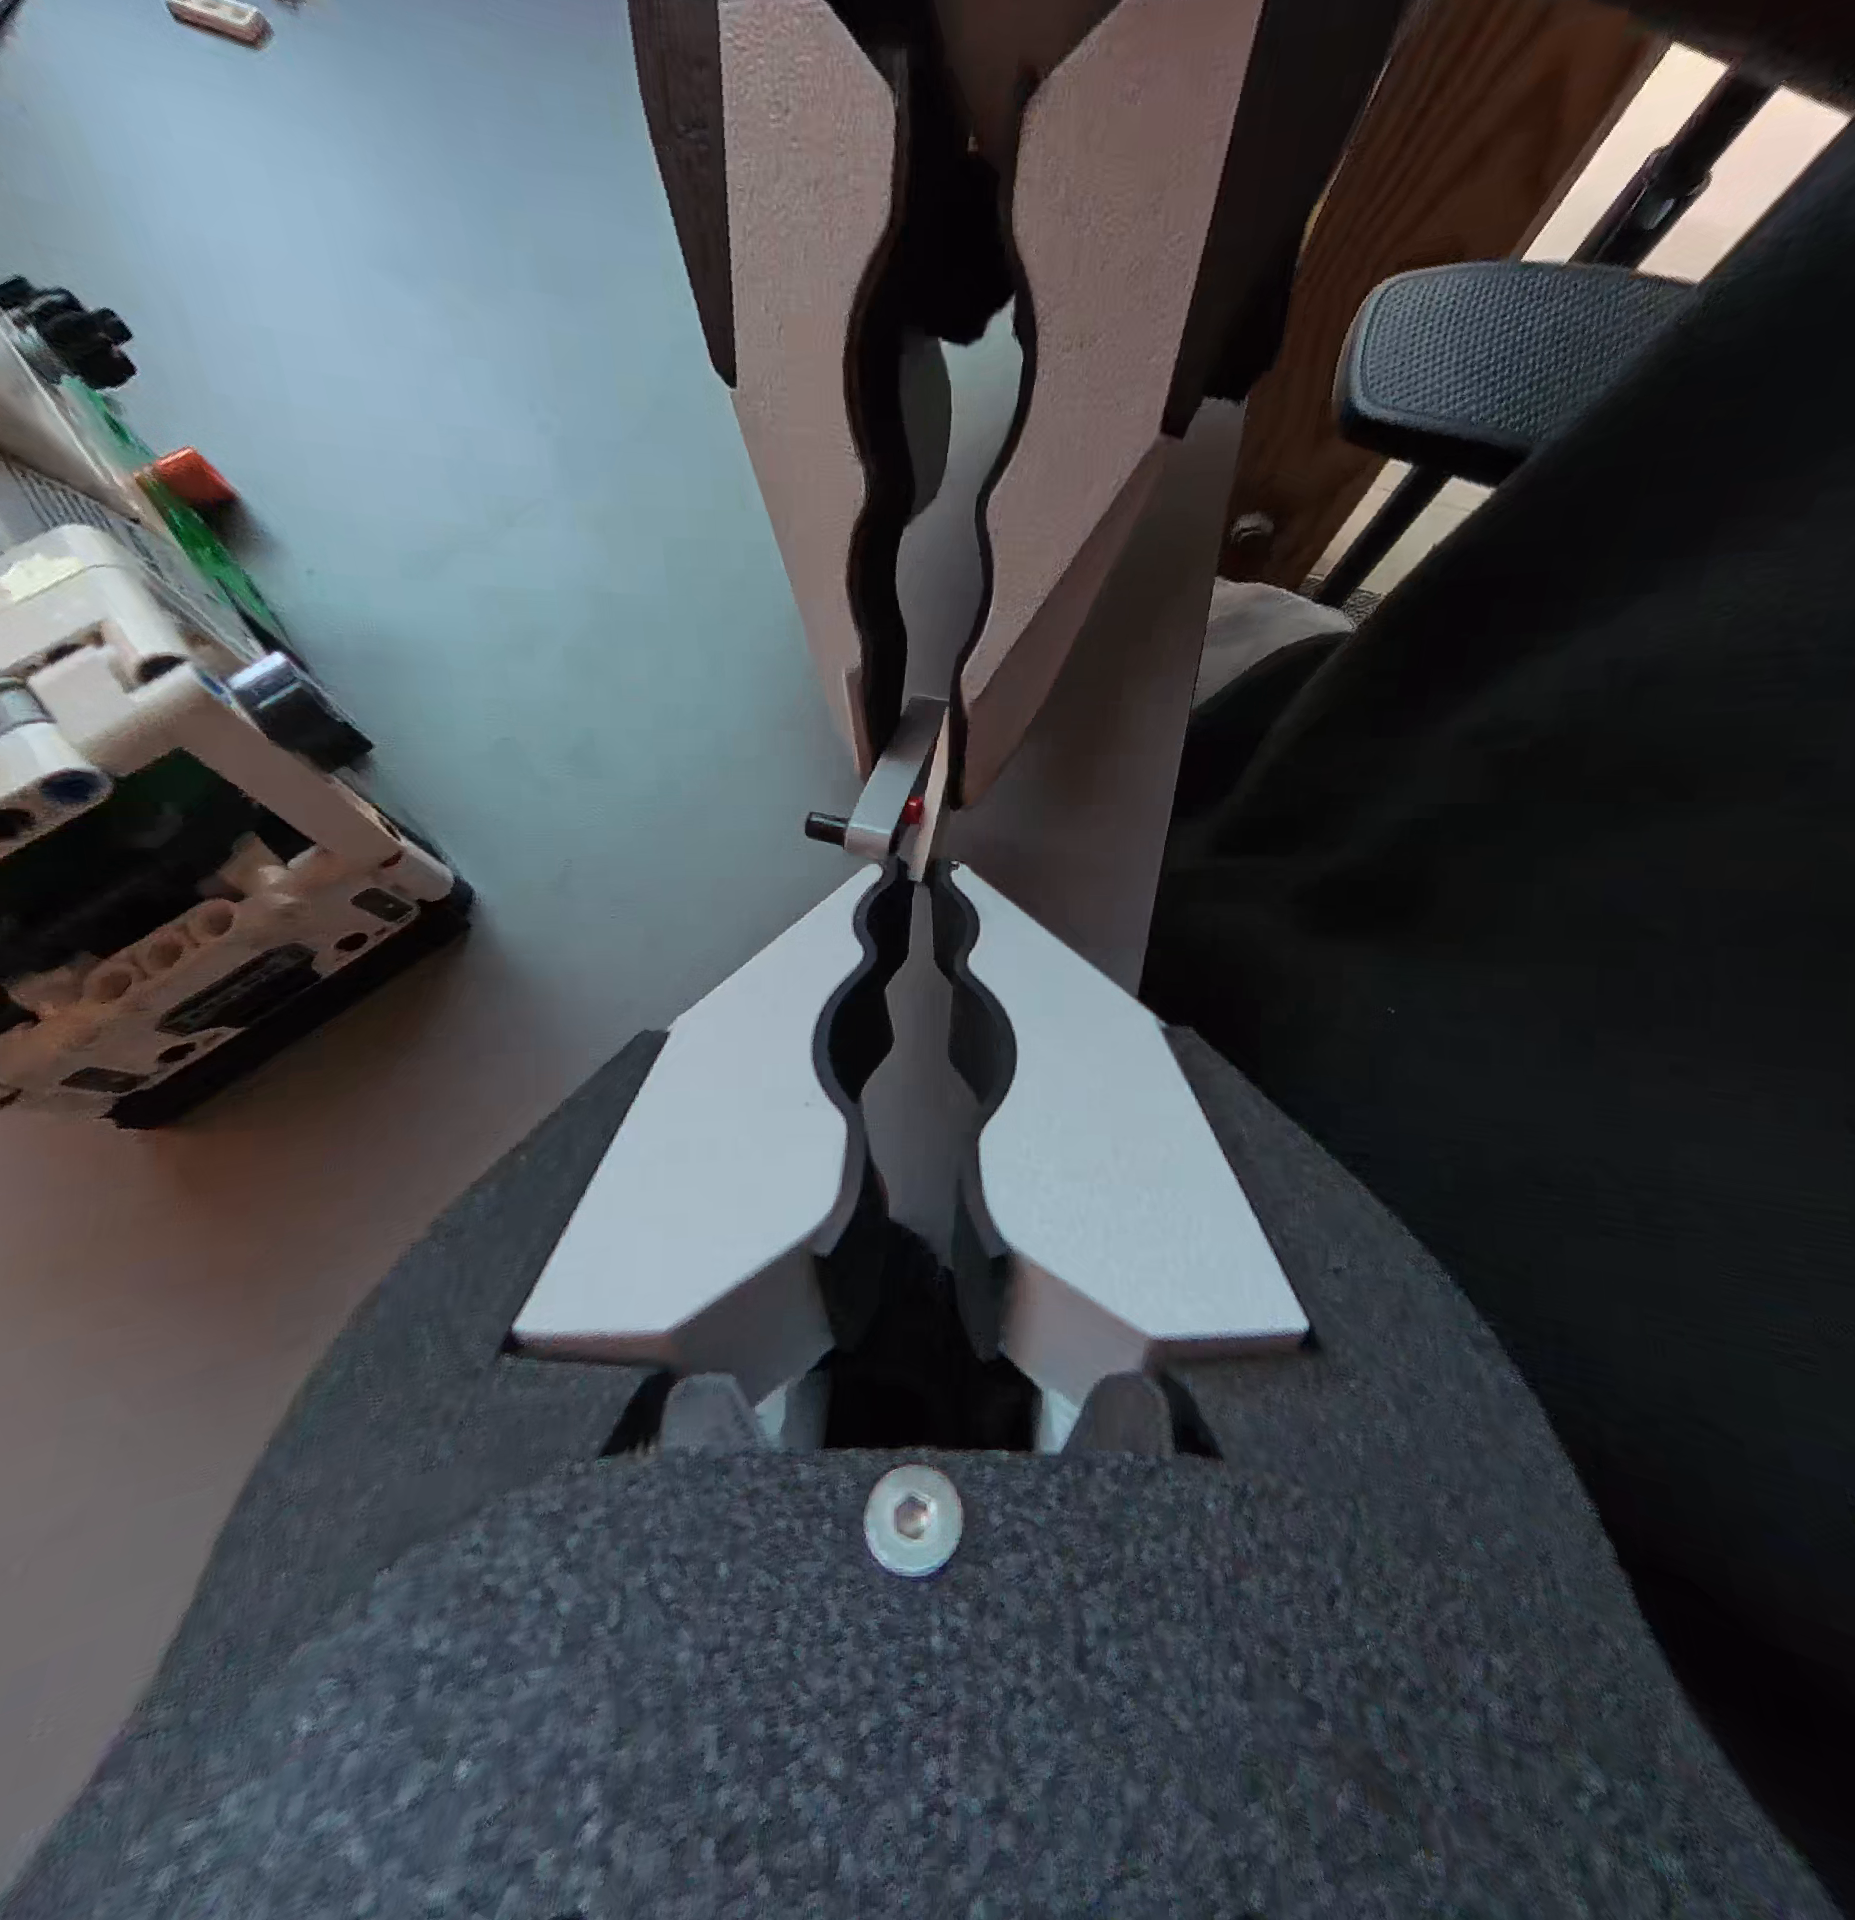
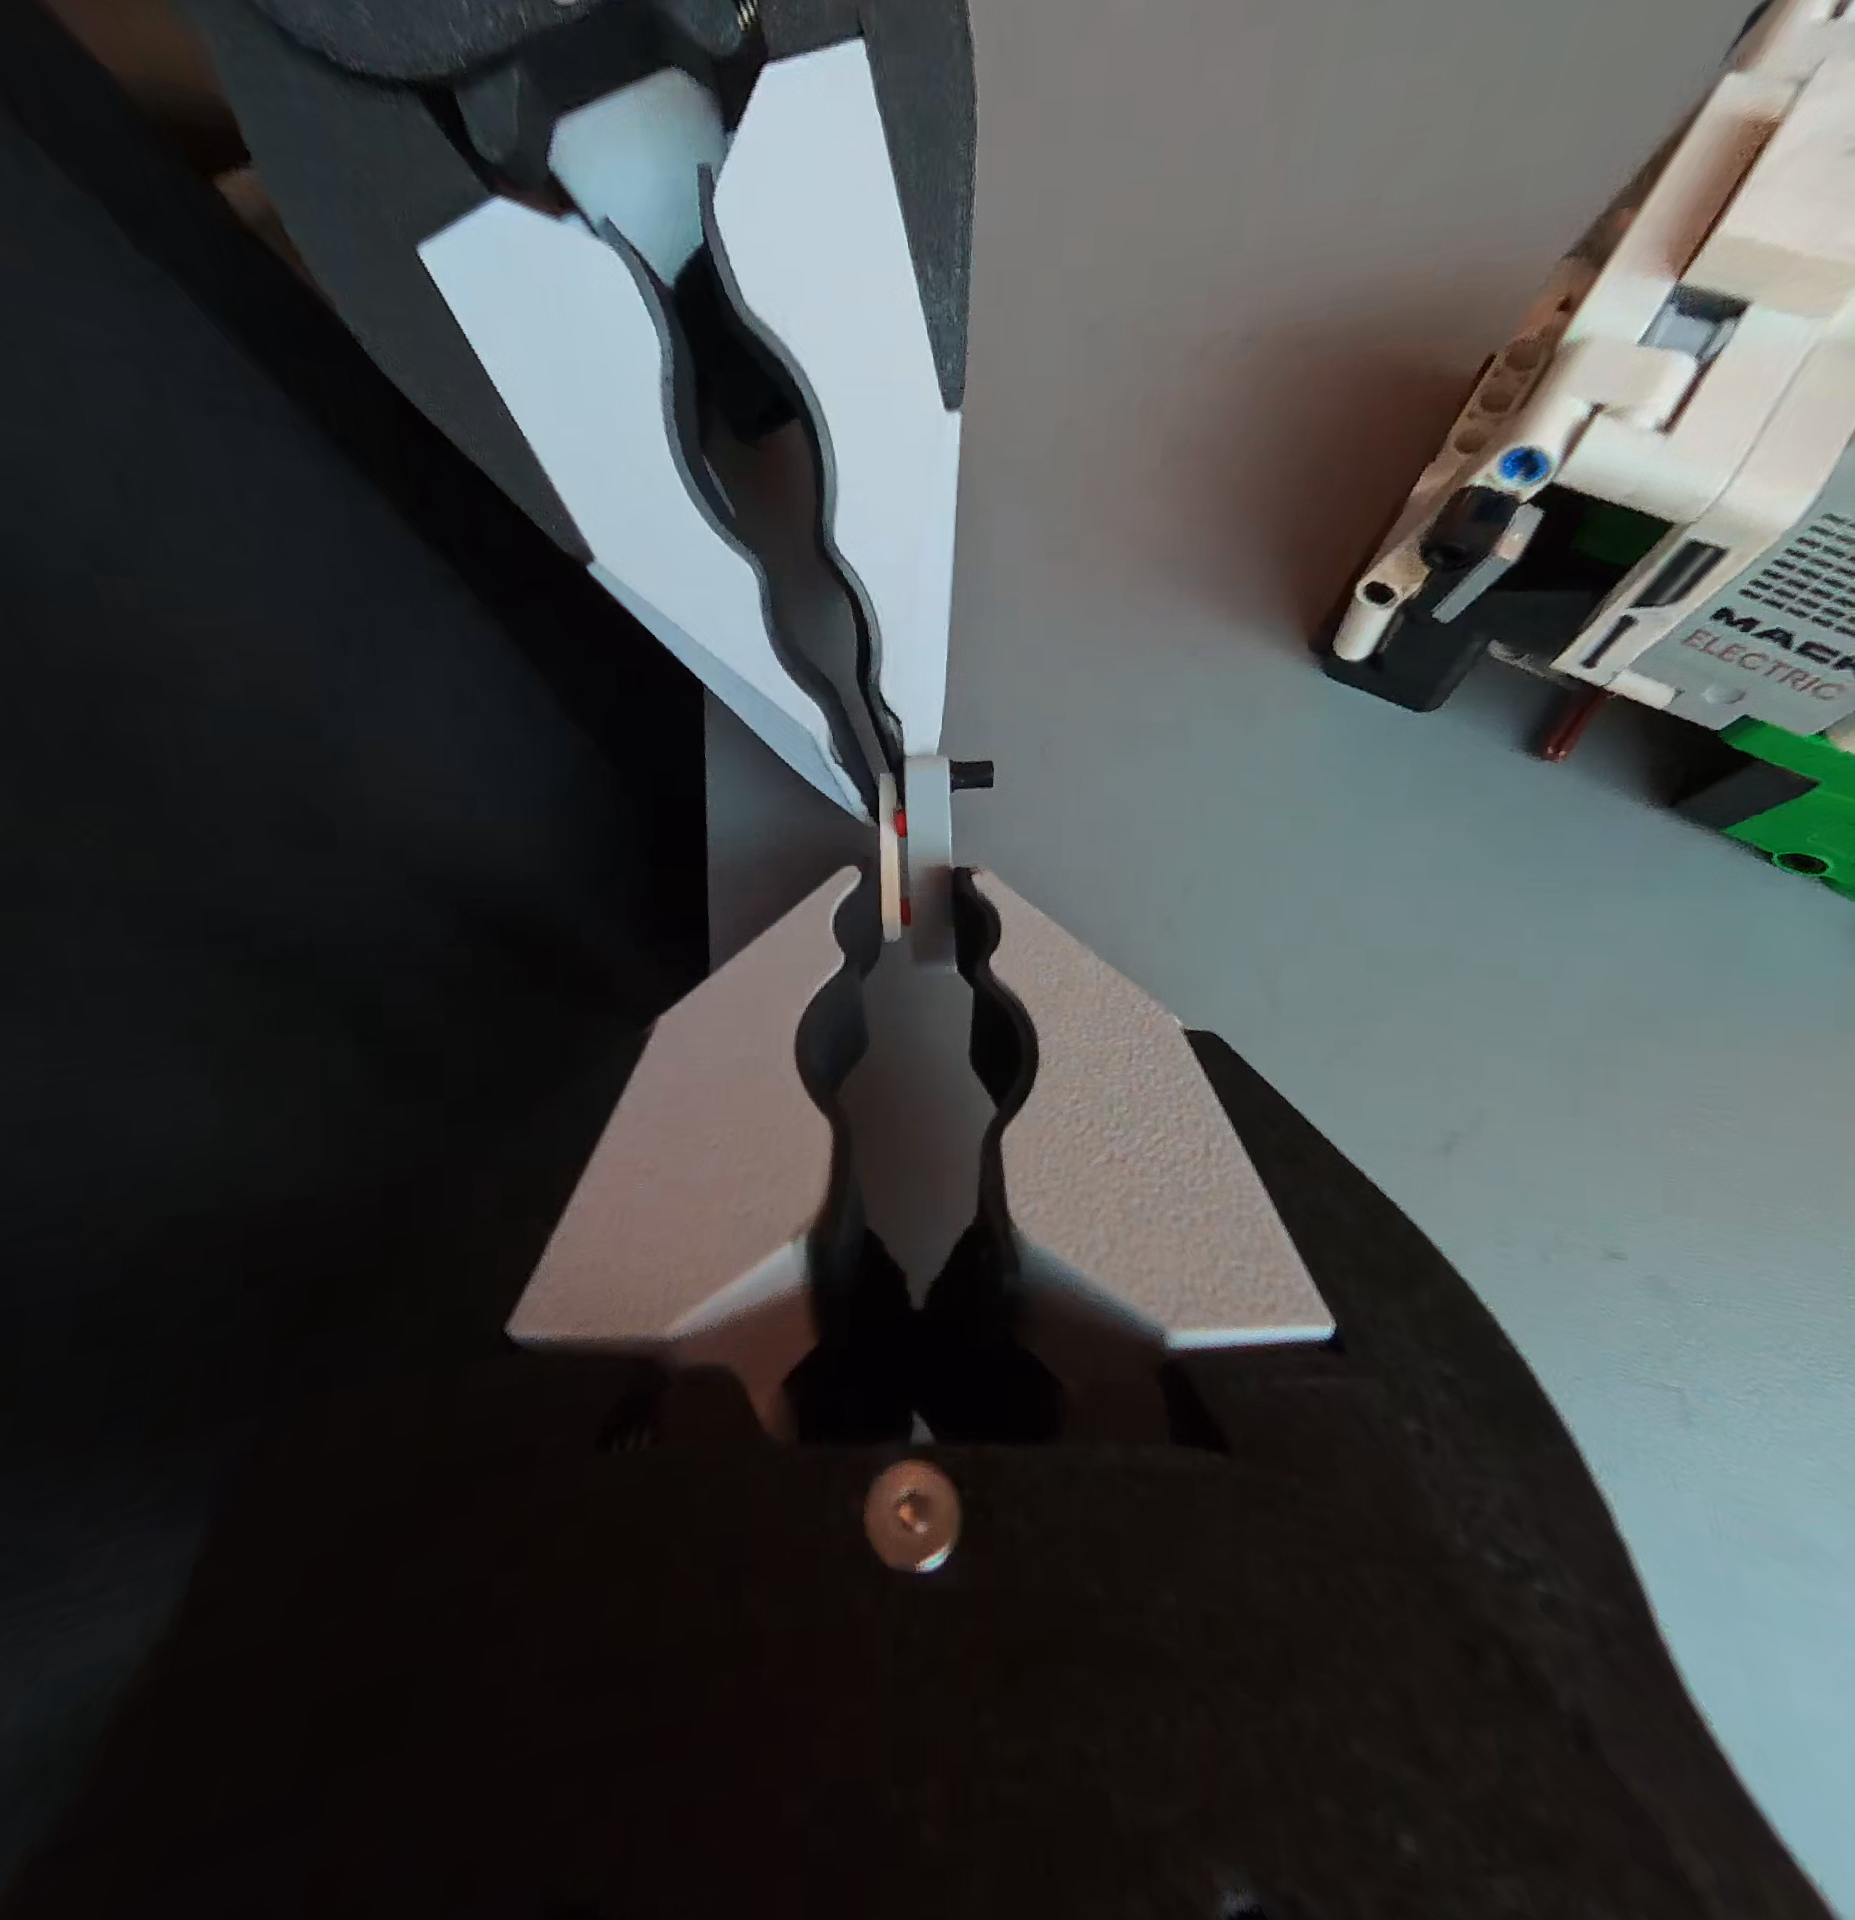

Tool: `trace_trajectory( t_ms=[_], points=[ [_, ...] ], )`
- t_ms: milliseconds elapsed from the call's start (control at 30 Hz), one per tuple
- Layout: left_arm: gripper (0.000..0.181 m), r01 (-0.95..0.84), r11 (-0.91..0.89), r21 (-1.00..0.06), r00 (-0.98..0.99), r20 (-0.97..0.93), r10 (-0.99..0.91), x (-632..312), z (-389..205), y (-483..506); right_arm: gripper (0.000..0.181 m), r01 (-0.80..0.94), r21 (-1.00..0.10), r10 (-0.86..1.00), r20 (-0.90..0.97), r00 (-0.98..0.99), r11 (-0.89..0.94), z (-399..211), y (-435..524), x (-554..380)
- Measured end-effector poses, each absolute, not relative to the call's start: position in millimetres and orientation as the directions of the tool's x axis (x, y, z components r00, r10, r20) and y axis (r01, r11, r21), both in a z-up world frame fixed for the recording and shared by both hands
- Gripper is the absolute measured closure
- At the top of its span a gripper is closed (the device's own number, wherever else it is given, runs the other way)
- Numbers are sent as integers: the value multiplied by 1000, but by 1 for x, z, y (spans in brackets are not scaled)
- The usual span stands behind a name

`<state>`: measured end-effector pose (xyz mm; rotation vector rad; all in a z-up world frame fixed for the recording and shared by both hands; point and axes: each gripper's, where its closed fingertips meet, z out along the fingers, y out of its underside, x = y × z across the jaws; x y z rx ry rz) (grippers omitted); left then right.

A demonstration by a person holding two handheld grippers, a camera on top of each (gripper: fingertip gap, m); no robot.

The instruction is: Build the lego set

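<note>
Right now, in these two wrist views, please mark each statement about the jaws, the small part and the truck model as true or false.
1. Both grippers pinch one small grey part between them. True.
2. The left gripper has its jaws wide open. False: they are closed on the part.
3. The white truck model is held by the right gripper. False: it stands on the table, apart.
4. A short black pin sticks out of the grey part. True.
</note>
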<state>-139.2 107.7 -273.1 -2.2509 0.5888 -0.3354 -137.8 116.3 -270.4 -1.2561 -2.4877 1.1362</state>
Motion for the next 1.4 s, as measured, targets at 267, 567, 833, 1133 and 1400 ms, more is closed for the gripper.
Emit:
trace_trajectory(
  t_ms=[267, 567, 833, 1133, 1400],
  points=[
    [179, -429, -581, -692, 834, -56, -549, -138, -281, 108, 169, 626, -593, 722, -105, -684, 507, -285, 119, -133],
    [178, -374, -576, -727, 851, -22, -524, -137, -276, 107, 169, 620, -583, 684, -143, -715, 526, -285, 117, -133],
    [179, -368, -568, -736, 851, -21, -524, -138, -281, 104, 162, 647, -596, 683, -213, -699, 476, -283, 114, -133],
    [179, -422, -565, -709, 827, -45, -561, -140, -285, 101, 162, 616, -578, 703, -100, -704, 535, -285, 112, -136],
    [179, -455, -576, -679, 821, -69, -567, -141, -286, 100, 162, 618, -567, 707, -85, -702, 545, -285, 112, -137]
  ],
)
